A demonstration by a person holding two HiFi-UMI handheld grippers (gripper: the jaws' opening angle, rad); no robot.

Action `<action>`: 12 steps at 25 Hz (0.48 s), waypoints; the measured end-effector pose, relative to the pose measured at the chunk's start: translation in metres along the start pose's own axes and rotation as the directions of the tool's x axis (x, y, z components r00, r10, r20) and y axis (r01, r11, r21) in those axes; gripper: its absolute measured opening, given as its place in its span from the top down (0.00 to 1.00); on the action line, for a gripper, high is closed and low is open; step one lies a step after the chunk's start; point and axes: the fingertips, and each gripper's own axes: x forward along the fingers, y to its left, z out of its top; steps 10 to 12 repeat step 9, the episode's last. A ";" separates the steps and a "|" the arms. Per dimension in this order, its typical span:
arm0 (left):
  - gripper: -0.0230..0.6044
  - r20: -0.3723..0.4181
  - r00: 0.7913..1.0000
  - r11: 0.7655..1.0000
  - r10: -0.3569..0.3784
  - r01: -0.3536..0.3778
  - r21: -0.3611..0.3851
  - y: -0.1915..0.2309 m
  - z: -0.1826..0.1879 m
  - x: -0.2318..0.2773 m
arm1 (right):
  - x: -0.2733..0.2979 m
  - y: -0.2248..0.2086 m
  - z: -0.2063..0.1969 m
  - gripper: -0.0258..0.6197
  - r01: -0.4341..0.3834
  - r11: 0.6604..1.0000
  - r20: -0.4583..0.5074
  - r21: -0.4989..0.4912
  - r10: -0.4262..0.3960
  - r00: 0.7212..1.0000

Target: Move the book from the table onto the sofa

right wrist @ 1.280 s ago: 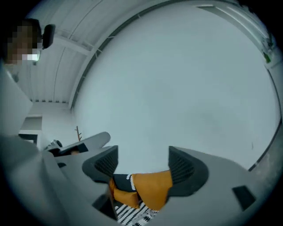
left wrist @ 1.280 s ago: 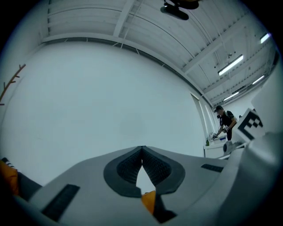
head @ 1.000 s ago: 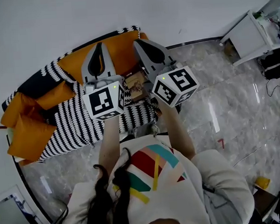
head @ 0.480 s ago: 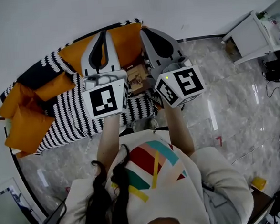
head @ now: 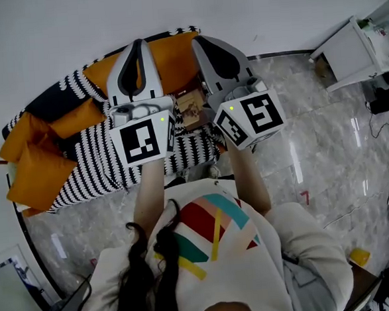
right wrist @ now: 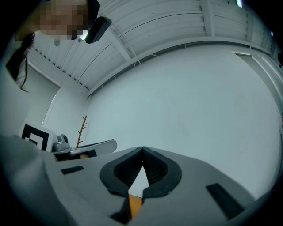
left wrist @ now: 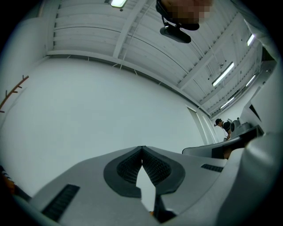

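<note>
Head view: the left tongs (head: 136,45) and the right tongs (head: 200,43) are held side by side in front of the person. They are above a black-and-white striped fabric sofa (head: 102,158) with orange cushions (head: 40,175), which stands on a grey marble floor (head: 314,150). Between the two and lower down, a small brown book (head: 190,108) lies flat on the striped seat, near the orange back. Neither pair of tongs touches it, though they hide part of its edges. The move looks done.

Left gripper view: the dark ribbed pads (left wrist: 128,167) meet at their tips with nothing between them. Beyond them is only a white wall (left wrist: 88,110).

Right gripper view: these tongs are also closed tip to tip and empty. A sliver of orange shows beneath the pads, and the left tongs' marker cube (right wrist: 35,137) sits at the left edge.

The book is probably light, stiff and flat, with a smooth cover that may slip. If it needs shifting, it is best pinched across its thickness at a free edge near the spine. Both tongs could also take it at opposite edges, since the soft seat gives beneath it.
</note>
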 end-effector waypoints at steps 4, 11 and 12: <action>0.96 0.017 1.000 1.000 -0.001 0.001 0.012 -0.002 0.004 0.002 | 0.002 0.006 0.002 0.94 -0.025 0.999 -0.008 -0.025 0.024 1.000; 0.96 -0.001 1.000 1.000 -0.001 0.001 0.018 -0.003 0.003 -0.001 | 0.000 0.006 0.004 0.94 -0.020 0.999 -0.002 -0.028 0.020 1.000; 0.96 -0.001 1.000 1.000 -0.001 0.001 0.018 -0.003 0.003 -0.001 | 0.000 0.006 0.004 0.94 -0.020 0.999 -0.002 -0.028 0.020 1.000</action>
